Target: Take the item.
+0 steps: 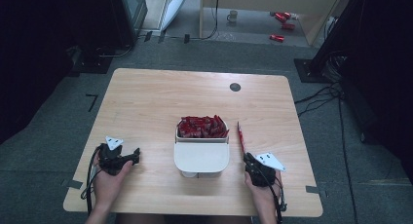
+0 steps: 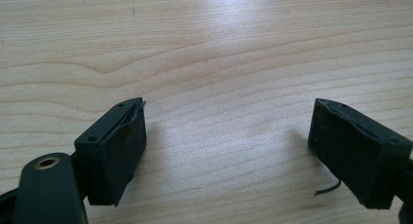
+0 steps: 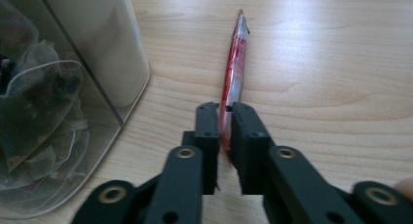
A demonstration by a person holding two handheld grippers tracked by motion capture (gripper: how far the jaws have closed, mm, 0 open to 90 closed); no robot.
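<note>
A long red sachet (image 1: 240, 136) lies on the wooden table (image 1: 146, 102) just right of a white box (image 1: 201, 158). The box's far compartment is packed with several red sachets (image 1: 202, 127). My right gripper (image 1: 247, 158) sits at the sachet's near end. In the right gripper view the sachet (image 3: 234, 63) stands on edge and runs away from me, its near end between the jaws of the right gripper (image 3: 225, 109), which stand only slightly apart. My left gripper (image 1: 136, 155) rests on the table left of the box. The left gripper (image 2: 229, 131) is wide open over bare wood.
In the right gripper view the box's pale wall (image 3: 112, 48) and a clear part holding crumpled film (image 3: 39, 112) stand close on the left. A dark round plug (image 1: 235, 86) sits in the table near its far edge. Cables, a mug (image 1: 233, 15) and red items lie on the floor beyond.
</note>
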